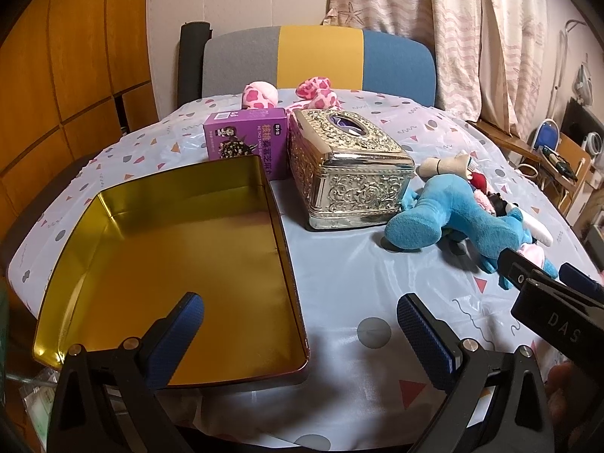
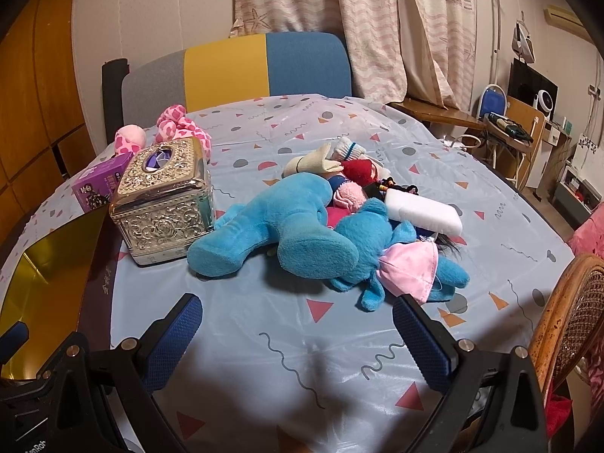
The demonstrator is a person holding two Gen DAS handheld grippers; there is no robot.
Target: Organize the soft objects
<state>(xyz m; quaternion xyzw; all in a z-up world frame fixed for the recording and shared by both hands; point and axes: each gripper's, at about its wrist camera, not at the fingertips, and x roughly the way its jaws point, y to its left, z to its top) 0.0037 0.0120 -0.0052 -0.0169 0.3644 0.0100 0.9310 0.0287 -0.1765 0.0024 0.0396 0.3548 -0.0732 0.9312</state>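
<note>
- Left claw (image 1: pixel 300 334): released, hovering over the near edge of the gold tin (image 1: pixel 113 264), which is lying empty and open-side up, likely waiting as the receiving bin.
- Right claw (image 2: pixel 296 334): released, holding nothing, facing the toy pile across bare surface (image 2: pixel 339 370).
- Blue plush (image 2: pixel 302 226): lying on its side just right of the silver box (image 2: pixel 166 204); long axis running left-right, legs pointing toward the box.
- Pink mask (image 2: pixel 409 268): draping over the plush's near-right end.
</note>
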